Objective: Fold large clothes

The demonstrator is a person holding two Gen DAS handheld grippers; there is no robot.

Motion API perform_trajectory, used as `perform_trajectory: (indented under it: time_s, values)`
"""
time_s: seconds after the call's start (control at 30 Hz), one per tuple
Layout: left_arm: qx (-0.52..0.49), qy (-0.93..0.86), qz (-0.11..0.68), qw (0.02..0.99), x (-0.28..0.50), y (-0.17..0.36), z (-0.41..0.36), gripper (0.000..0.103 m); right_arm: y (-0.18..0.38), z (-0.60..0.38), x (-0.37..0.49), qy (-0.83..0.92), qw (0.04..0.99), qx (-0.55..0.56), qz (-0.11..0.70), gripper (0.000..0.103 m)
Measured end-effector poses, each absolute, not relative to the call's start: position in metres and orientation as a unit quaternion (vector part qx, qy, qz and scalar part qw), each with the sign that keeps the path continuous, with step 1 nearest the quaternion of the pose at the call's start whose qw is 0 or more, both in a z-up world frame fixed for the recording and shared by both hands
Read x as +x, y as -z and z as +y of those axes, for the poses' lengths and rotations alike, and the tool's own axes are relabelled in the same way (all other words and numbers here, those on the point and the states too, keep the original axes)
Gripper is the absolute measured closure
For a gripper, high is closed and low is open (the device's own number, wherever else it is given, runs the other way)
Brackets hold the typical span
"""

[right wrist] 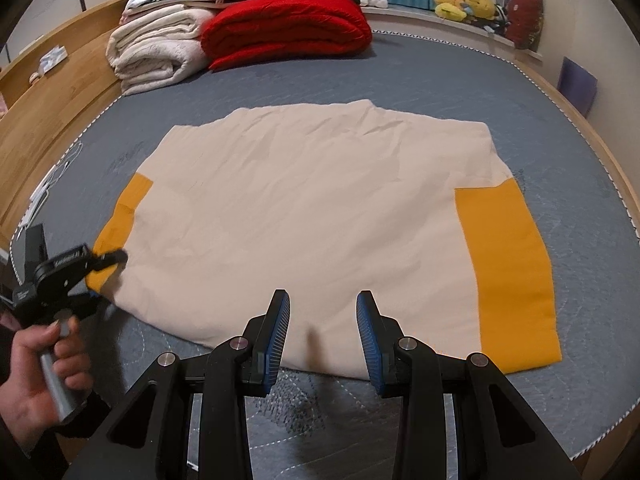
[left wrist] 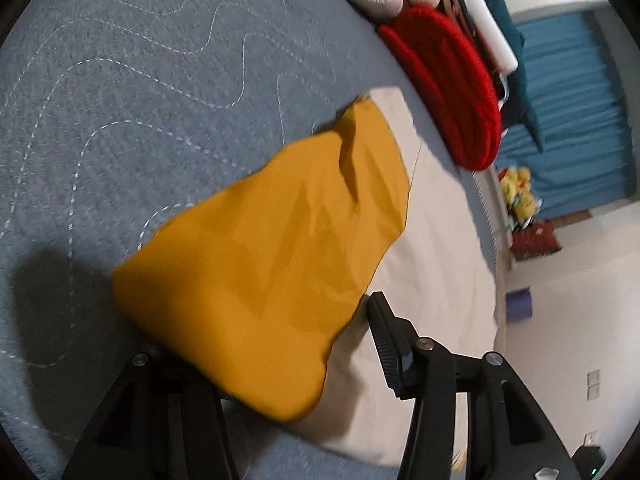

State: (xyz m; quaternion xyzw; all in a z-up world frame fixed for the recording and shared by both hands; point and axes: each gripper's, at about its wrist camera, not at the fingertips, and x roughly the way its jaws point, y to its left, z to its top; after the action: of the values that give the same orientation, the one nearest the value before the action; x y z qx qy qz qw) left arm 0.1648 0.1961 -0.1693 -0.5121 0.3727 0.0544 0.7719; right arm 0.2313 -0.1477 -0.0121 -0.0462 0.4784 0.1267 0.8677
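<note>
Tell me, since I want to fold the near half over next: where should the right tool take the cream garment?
Probably the near hem of the cream garment, coming from the bed's near side. That edge lies flat just ahead of the open right tool, with bare grey bedspread before it, so one finger could slide under. The left tool is already at the yellow sleeve.

We see the cream garment (right wrist: 304, 208) as matt, lightly creased woven cloth with smooth mustard sleeves (right wrist: 508, 264). Beneath it, the bed cover (right wrist: 440, 80) is grey quilted fabric with wavy stitching. Behind the garment, a red blanket (right wrist: 288, 24) looks fuzzy beside a plush cream blanket (right wrist: 152, 56). Left of the garment runs a satin wooden bed frame (right wrist: 52, 96).
</note>
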Motion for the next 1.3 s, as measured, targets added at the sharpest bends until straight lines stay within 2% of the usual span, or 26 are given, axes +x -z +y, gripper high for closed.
perform_trajectory:
  time_s: [0.07, 0.1, 0.13, 0.2, 0.37, 0.47, 0.73, 0.9, 1.03, 1.13, 1.3]
  values:
    - [-0.515, -0.055, 0.37, 0.771, 0.171, 0.169, 0.196, 0.068, 0.013, -0.145, 0.231, -0.134, 0.866, -0.045, 0.48, 0.067]
    - [-0.516, -0.048, 0.372, 0.77, 0.174, 0.169, 0.196, 0.08, 0.014, -0.144, 0.23, -0.139, 0.865, -0.044, 0.48, 0.067]
    - [-0.512, -0.043, 0.373, 0.773, 0.175, 0.165, 0.196, 0.087, 0.014, -0.142, 0.23, -0.143, 0.865, -0.043, 0.479, 0.067]
    - [-0.494, -0.043, 0.376, 0.783, 0.177, 0.151, 0.194, 0.09, 0.015, -0.137, 0.23, -0.152, 0.864, -0.04, 0.478, 0.068]
    - [-0.455, -0.039, 0.361, 0.813, 0.168, 0.107, 0.195, 0.092, 0.019, -0.125, 0.232, -0.163, 0.863, -0.033, 0.478, 0.08]
    - [-0.41, -0.048, 0.357, 0.838, 0.158, 0.079, 0.195, 0.093, 0.024, -0.116, 0.234, -0.174, 0.857, -0.028, 0.485, 0.083]
    - [-0.324, -0.099, 0.345, 0.876, 0.117, 0.028, 0.209, 0.093, 0.037, -0.069, 0.228, -0.265, 0.83, -0.025, 0.49, 0.084]
    - [-0.248, -0.087, 0.348, 0.9, 0.11, 0.012, 0.184, 0.093, 0.08, -0.034, 0.239, -0.278, 0.784, -0.051, 0.553, 0.084]
    - [-0.204, -0.076, 0.346, 0.913, 0.109, 0.001, 0.165, 0.093, 0.098, -0.028, 0.249, -0.27, 0.771, -0.058, 0.574, 0.084]
    - [-0.184, -0.062, 0.337, 0.921, 0.113, -0.013, 0.15, 0.093, 0.08, -0.04, 0.252, -0.265, 0.784, -0.028, 0.561, 0.084]
    - [-0.138, -0.027, 0.327, 0.934, 0.125, -0.039, 0.099, 0.093, 0.003, -0.094, 0.247, -0.229, 0.871, -0.007, 0.434, 0.083]
